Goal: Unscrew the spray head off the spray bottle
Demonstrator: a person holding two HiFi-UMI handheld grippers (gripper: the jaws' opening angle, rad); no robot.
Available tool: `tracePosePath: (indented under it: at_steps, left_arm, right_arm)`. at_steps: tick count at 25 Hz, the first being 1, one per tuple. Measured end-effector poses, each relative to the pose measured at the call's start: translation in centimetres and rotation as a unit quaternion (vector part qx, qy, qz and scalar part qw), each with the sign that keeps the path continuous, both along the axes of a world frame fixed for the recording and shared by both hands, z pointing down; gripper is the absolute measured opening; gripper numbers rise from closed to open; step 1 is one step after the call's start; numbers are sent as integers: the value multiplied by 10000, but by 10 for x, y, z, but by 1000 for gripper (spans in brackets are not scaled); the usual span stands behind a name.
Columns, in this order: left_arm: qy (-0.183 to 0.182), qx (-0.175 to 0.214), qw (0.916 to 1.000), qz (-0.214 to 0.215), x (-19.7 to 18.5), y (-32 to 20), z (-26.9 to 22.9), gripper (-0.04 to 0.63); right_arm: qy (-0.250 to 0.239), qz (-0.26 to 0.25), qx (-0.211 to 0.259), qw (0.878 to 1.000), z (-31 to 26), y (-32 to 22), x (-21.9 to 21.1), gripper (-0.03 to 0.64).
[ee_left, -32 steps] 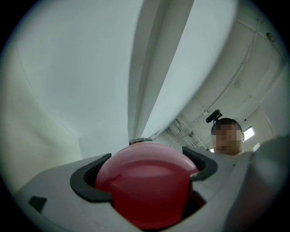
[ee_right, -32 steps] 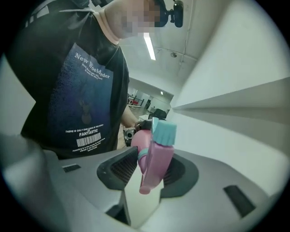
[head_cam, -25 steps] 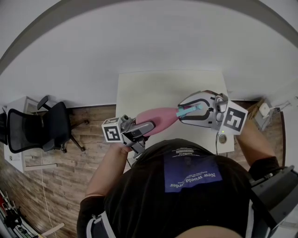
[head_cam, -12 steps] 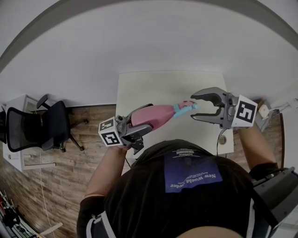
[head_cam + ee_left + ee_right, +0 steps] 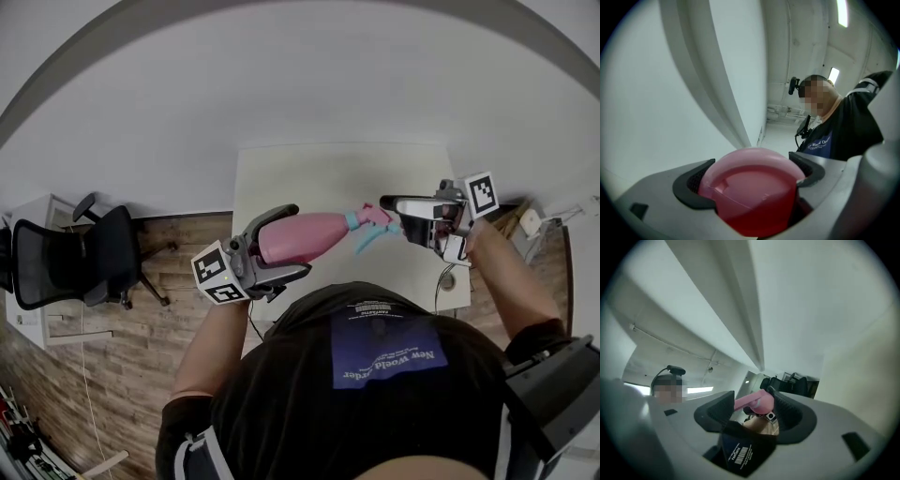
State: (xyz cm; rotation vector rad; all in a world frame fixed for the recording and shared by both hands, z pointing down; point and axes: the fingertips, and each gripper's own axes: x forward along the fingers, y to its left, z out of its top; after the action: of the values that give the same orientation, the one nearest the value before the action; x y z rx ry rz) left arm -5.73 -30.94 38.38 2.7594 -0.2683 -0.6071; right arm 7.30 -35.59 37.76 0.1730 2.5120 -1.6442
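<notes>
Your spray bottle (image 5: 317,234) lies level above the table (image 5: 309,173), its body clamped in your left gripper (image 5: 292,240). Your right gripper (image 5: 388,208) has let go of the spray head (image 5: 368,221) and rolled over, and its jaws have just been opening. They now stand wide at the head without pressing, so this looks like a regrip for another turn, with the head still on.

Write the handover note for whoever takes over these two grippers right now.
Left gripper: shut on the body of the pink spray bottle, holding it roughly level above the white table.
Right gripper: open. Its jaws have just been opening, with the spray head between them, unclamped.
Done: the head is on the bottle's neck; how loose it is cannot be seen.
Left to do: probably regrip the head and twist again until it comes off.
</notes>
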Motion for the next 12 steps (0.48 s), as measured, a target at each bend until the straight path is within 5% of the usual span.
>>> tracePosePath:
  at_steps: [6,12]
  left_arm:
    - [-706,746,9947,45,17,17,1,502]
    - [-861,715,9937,56,22,17,5,503]
  right_arm:
    - [130,-823,-345,9959,6,26,-29,236]
    - [889,-1348,298,9864,24,44,-51,235]
